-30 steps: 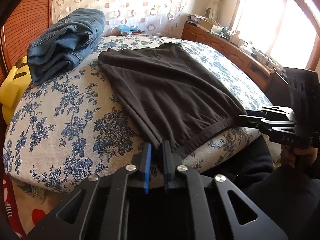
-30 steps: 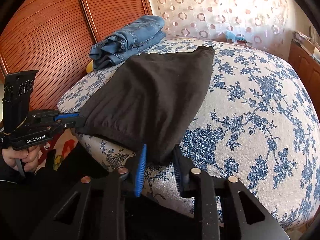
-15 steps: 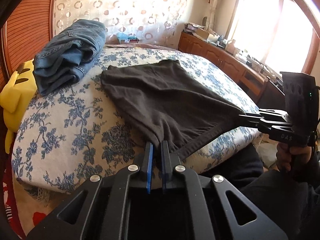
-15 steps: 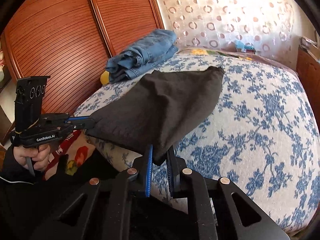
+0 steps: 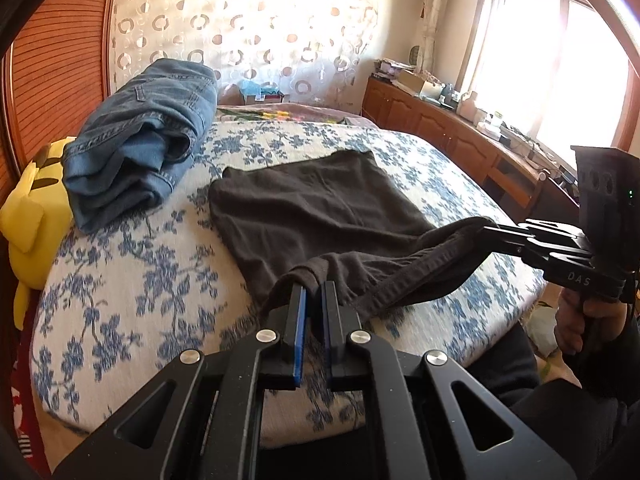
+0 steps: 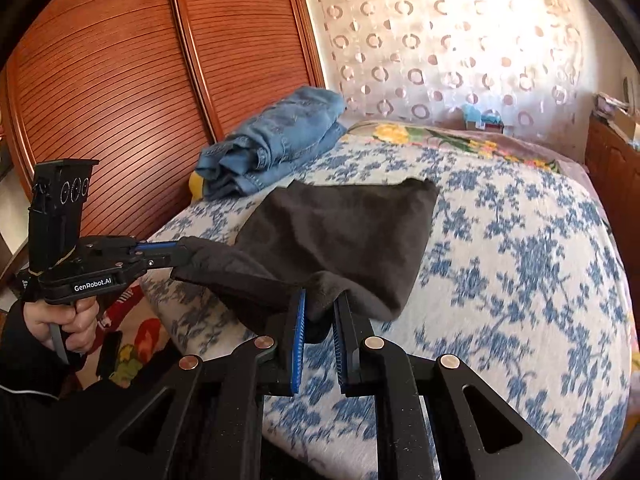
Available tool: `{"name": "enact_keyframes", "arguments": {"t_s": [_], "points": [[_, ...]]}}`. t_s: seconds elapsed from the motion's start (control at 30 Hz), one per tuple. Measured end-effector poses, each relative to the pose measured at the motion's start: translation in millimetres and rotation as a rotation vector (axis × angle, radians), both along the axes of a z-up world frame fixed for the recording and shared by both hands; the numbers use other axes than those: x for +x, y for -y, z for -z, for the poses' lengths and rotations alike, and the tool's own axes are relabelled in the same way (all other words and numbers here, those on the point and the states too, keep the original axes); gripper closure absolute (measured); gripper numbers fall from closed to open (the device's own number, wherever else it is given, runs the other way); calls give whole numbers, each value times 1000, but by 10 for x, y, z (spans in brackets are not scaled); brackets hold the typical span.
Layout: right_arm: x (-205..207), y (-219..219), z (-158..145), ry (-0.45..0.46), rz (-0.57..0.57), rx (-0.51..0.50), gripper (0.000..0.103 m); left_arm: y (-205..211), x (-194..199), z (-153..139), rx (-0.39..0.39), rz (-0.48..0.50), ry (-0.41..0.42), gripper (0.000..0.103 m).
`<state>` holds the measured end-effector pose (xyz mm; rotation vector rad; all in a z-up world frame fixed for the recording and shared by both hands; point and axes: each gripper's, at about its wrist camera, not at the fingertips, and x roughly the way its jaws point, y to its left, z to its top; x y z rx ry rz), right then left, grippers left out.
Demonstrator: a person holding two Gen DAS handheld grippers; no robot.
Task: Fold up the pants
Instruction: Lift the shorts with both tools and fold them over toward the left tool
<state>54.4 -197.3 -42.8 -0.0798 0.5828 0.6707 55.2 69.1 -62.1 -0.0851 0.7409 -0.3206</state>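
— How many things on the bed (image 5: 132, 280)?

— Two garments. One pair of dark pants (image 5: 320, 216) lying flat mid-mattress, and one folded pair of blue jeans (image 5: 140, 148) well apart from it near the wooden sliding doors (image 6: 120, 80). One yellow plush toy (image 5: 36, 216) sits half hidden beneath the jeans.

— And the grippers?

— Two. The left gripper (image 5: 314, 292) is clamped on one corner of the pants' near hem, the right gripper (image 6: 320, 304) clamped on the other corner. That edge is lifted off the sheet and sags between them.

— Anything hard to see?

— The sideboard (image 5: 460, 132) clutter blurs in window glare. Only one hand (image 6: 68, 320) shows clearly; the other is cut off.
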Motion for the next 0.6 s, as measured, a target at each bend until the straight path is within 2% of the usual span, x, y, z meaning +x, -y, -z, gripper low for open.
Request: {"name": "enact_keyframes", "arguments": {"t_s": [0.27, 0.6], "points": [[261, -58, -40, 33, 17, 3, 90, -36, 308, -52, -2, -16, 22, 95], [572, -172, -105, 61, 36, -5, 90, -24, 530, -154, 41, -39, 60, 95]]}}
